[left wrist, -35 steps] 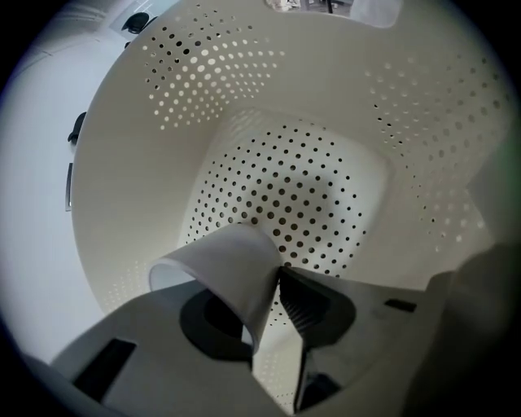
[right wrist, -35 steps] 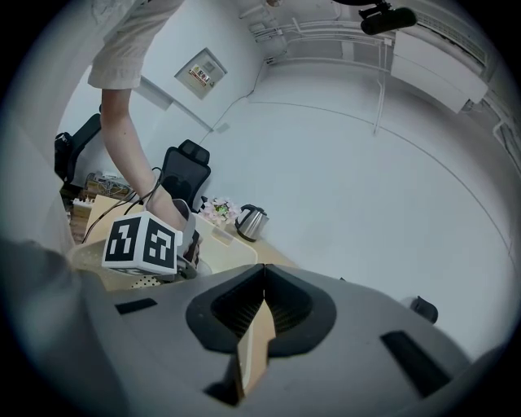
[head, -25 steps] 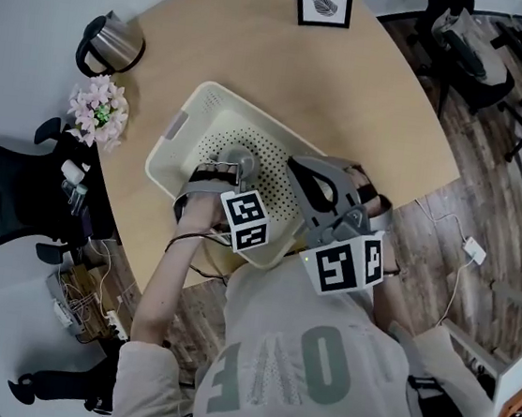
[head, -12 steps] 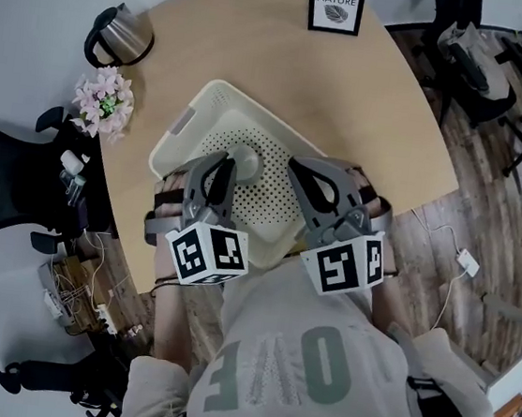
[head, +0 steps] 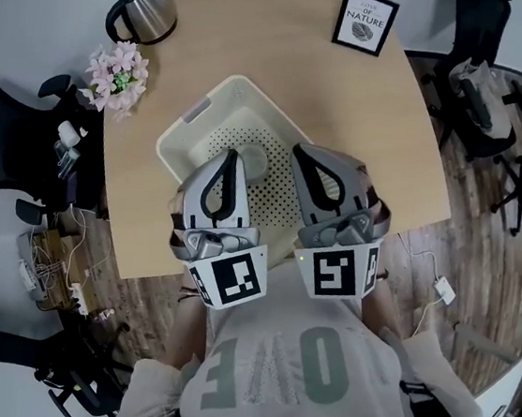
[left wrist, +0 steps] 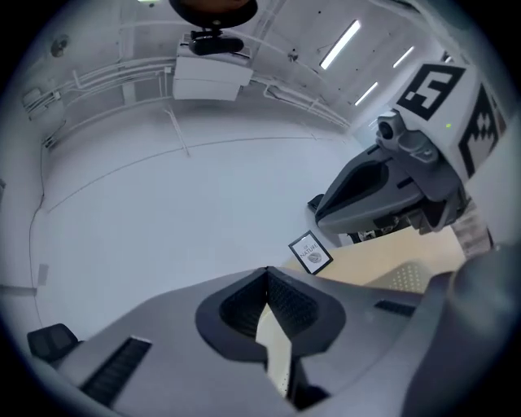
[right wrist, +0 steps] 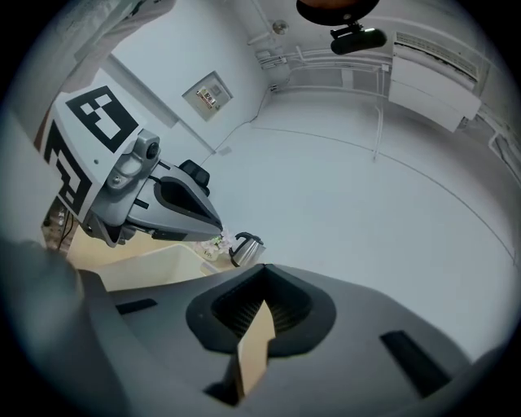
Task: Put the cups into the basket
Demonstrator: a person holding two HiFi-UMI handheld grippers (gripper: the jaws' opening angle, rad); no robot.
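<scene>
A cream perforated basket (head: 208, 102) sits on the round wooden table (head: 264, 33). One pale cup (head: 253, 163) lies inside it, partly hidden behind my left gripper (head: 230, 156). Both grippers are held up above the basket's near side, side by side, pointing away from me. The left gripper (left wrist: 267, 274) is shut with nothing between its jaws. The right gripper (head: 299, 152) is also shut and empty, its jaws meeting in the right gripper view (right wrist: 262, 275). Each gripper shows in the other's view: the right gripper (left wrist: 383, 187) and the left gripper (right wrist: 167, 199).
A steel kettle (head: 151, 10) and pink flowers (head: 118, 77) stand at the table's far left. A framed print (head: 366, 22) stands at the far edge. A black office chair (head: 5, 138) is left of the table; more chairs (head: 501, 100) stand at the right.
My left gripper was reaching open into the basket at the cup; it has pulled back, risen beside the right gripper and shut. The cup stays in the basket.
</scene>
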